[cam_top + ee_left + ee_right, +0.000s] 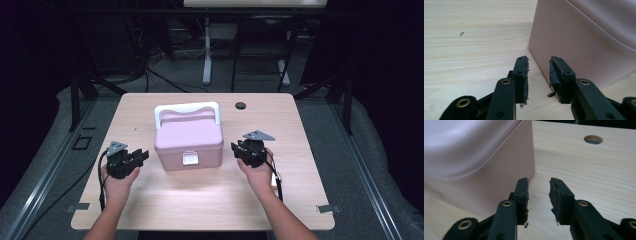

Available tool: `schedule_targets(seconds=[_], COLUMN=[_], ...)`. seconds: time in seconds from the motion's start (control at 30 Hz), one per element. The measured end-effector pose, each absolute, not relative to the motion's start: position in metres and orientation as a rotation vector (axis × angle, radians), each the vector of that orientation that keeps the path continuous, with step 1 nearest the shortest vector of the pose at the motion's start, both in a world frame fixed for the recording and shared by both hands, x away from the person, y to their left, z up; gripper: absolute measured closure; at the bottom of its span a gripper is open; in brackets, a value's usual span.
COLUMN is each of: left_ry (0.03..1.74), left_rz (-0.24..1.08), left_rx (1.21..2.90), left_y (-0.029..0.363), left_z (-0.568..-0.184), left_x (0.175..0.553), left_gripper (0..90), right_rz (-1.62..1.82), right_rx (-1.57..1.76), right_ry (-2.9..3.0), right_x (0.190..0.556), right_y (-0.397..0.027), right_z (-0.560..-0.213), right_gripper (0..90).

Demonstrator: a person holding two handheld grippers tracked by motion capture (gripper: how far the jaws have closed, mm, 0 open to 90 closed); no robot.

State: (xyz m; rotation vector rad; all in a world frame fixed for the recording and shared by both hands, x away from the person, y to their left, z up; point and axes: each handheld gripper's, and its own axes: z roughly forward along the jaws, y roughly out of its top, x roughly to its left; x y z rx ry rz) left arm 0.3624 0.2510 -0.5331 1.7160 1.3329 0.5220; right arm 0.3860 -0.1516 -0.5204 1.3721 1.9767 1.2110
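Note:
A pink lidded box (189, 142) with a white handle (187, 107) and a white latch (190, 159) stands on the wooden table (200, 205). My left gripper (142, 156) lies just left of the box, its jaws pointing at the box's side. In the left gripper view the jaws (539, 75) stand apart with nothing between them, close to the box's corner (579, 42). My right gripper (235, 149) sits just right of the box. Its jaws (538, 195) are also apart and empty beside the box wall (474, 157).
A round cable hole (240, 105) sits in the table behind the box to the right, and it shows as a hole (593, 139) in the right gripper view. Bare wood lies in front of the box. Desk legs and cables stand beyond the far edge.

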Motion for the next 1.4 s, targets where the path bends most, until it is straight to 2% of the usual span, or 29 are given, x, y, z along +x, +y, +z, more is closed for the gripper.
schedule_targets(seconds=[0.1,0.33,0.4,0.43,0.5,0.9,1.2,1.4], left_ry=[1.317,1.232,1.218,1.223,1.234,1.204,1.127,1.129], left_rz=[0.503,0.491,0.526,0.501,0.492,0.492,0.466,0.411], left_rx=[1.705,1.729,1.751,1.757,1.746,1.815,1.943,1.95], left_y=[0.245,0.228,0.224,0.224,0.223,0.212,0.189,0.186], left_z=[-0.537,-0.535,-0.534,-0.533,-0.533,-0.528,-0.519,-0.518], left_x=[0.371,0.369,0.366,0.366,0.366,0.354,0.327,0.309], left_gripper=[66.0,78.1,82.8,85.0,89.4,90.0,90.0,90.0], right_rz=[1.211,1.248,1.257,1.209,1.186,1.122,1.075,1.062], right_rx=[1.371,1.362,1.311,1.257,1.24,1.254,1.285,1.293], right_ry=[1.949,1.955,1.99,1.989,1.997,2.06,2.076,2.095], right_x=[0.398,0.41,0.407,0.404,0.403,0.384,0.344,0.319], right_y=[-0.145,-0.134,-0.125,-0.12,-0.117,-0.124,-0.149,-0.157], right_z=[-0.525,-0.531,-0.532,-0.531,-0.53,-0.523,-0.519,-0.517], right_gripper=[73.6,75.5,86.3,89.7,90.0,90.0,90.0,90.0])
